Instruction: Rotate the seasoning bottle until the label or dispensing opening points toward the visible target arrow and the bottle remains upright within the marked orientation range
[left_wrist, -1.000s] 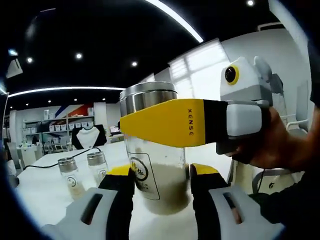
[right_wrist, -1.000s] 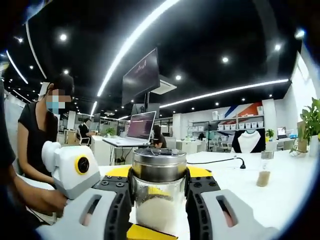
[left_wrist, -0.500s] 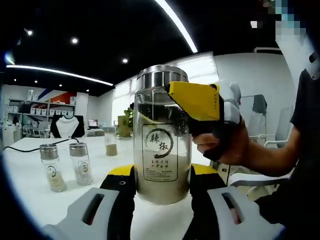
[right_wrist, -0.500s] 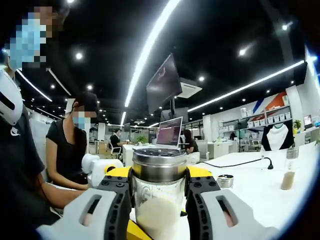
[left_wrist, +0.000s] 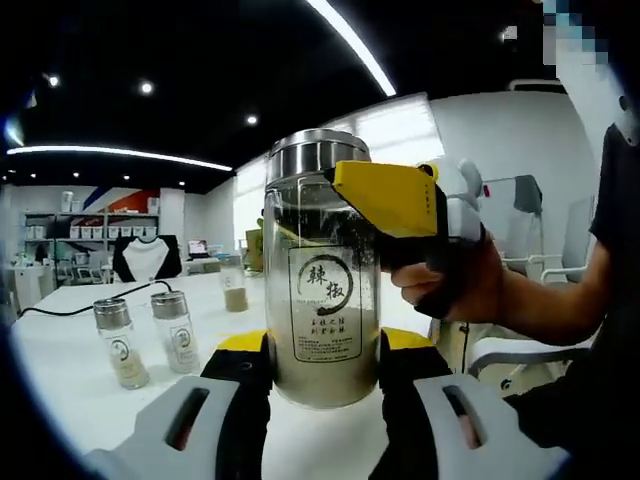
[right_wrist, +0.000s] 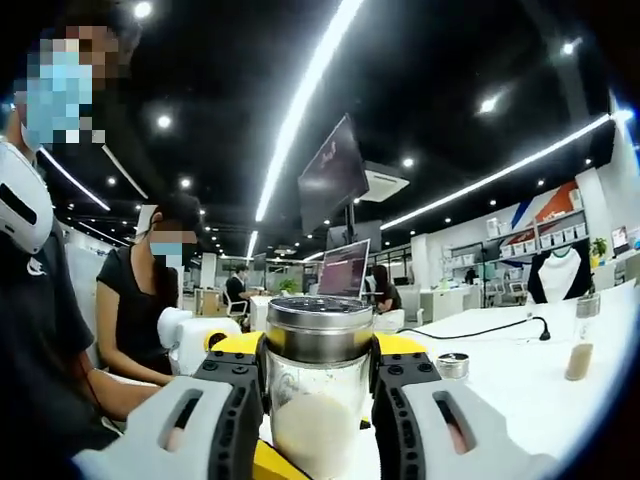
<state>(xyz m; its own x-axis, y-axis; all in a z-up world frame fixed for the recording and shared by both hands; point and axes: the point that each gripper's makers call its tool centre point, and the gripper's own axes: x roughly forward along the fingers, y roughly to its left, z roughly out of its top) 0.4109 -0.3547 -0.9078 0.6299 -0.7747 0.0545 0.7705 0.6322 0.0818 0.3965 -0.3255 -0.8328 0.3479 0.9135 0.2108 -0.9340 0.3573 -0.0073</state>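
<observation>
Jaws of both the left gripper (left_wrist: 322, 375) and the right gripper (right_wrist: 318, 385) hold the seasoning bottle (left_wrist: 320, 270), which stands upright on the white bench (left_wrist: 70, 375). Its label (left_wrist: 325, 305) faces the left gripper view; two small jars (left_wrist: 145, 338) stand nearby.

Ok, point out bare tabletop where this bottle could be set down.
Bare white table lies in front of the two small shakers, left of the held seasoning bottle. More lies between the metal lid and far jar. Around the shakers it's crowded.
</observation>
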